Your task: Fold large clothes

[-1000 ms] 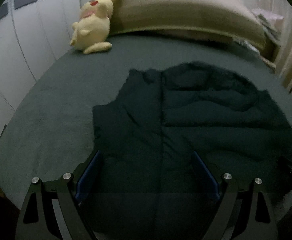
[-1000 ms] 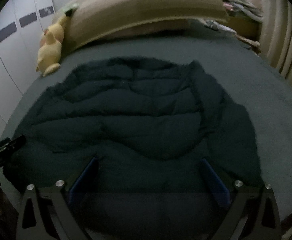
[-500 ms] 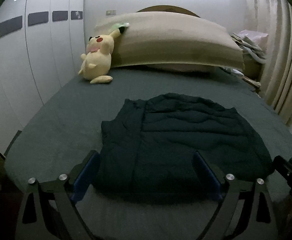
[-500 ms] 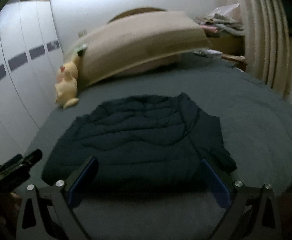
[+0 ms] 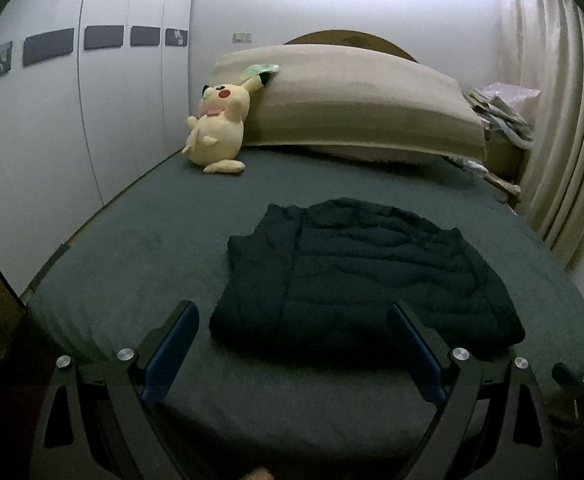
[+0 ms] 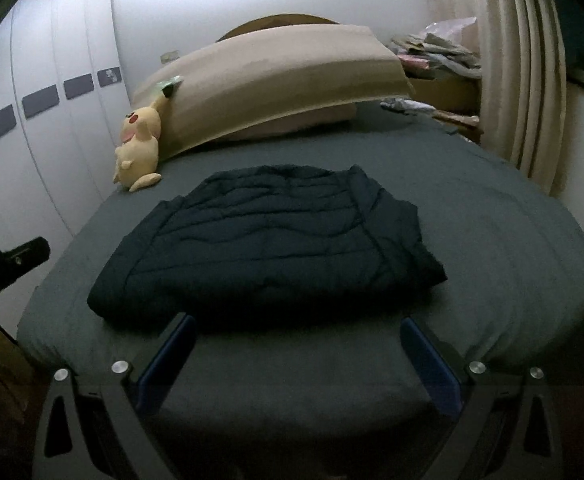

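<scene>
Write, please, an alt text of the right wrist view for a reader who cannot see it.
A dark quilted jacket lies folded on a grey-green bed, just beyond the open, empty right gripper. Behind it, a yellow plush toy leans against a long beige cushion at the head of the bed.

1. The bed is covered by a dark grey-green sheet that lies smooth over the mattress.
2. A dark quilted jacket lies folded flat on the sheet near the foot end, with bare sheet on all sides of it.
3. A yellow plush toy sits on the sheet at the head end, on the wardrobe side, leaning against a long beige cushion.
4. That cushion spans the head of the bed, well apart from the jacket.
</scene>
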`<control>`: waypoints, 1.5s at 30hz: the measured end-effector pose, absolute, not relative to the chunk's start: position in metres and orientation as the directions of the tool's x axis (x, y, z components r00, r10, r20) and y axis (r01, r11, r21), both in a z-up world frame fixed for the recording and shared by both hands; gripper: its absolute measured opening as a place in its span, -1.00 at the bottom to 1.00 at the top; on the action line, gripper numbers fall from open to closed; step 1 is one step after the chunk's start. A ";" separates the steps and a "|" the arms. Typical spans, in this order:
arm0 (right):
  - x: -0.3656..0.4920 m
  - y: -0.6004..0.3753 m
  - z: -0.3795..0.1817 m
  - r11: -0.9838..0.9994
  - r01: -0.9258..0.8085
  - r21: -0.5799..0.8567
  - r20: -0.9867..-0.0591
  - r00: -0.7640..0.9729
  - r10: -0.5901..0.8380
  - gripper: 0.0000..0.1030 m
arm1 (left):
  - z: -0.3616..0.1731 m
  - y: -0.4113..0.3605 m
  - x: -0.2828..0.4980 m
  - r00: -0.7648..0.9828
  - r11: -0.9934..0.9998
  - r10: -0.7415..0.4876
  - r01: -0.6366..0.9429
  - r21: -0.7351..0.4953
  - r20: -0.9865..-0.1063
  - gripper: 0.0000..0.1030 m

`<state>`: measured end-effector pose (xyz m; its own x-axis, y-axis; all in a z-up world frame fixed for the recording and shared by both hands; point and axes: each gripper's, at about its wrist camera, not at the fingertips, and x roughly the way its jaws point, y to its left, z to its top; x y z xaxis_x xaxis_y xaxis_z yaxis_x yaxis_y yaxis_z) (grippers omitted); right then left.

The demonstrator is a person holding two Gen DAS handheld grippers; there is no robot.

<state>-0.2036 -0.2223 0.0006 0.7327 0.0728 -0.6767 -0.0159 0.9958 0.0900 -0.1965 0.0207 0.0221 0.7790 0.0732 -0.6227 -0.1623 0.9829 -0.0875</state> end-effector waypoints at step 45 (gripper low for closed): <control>-0.211 -0.227 0.009 0.998 0.025 0.054 -0.641 0.767 0.016 1.00 | 0.016 -0.020 -0.200 0.782 0.991 0.121 -0.128 0.033 -0.611 0.89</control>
<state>-0.2115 -0.2274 0.0095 0.7671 0.0157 -0.6414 0.0247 0.9982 0.0540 -0.1997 -0.0202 0.0155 0.7820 0.1211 -0.6114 -0.1277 0.9913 0.0330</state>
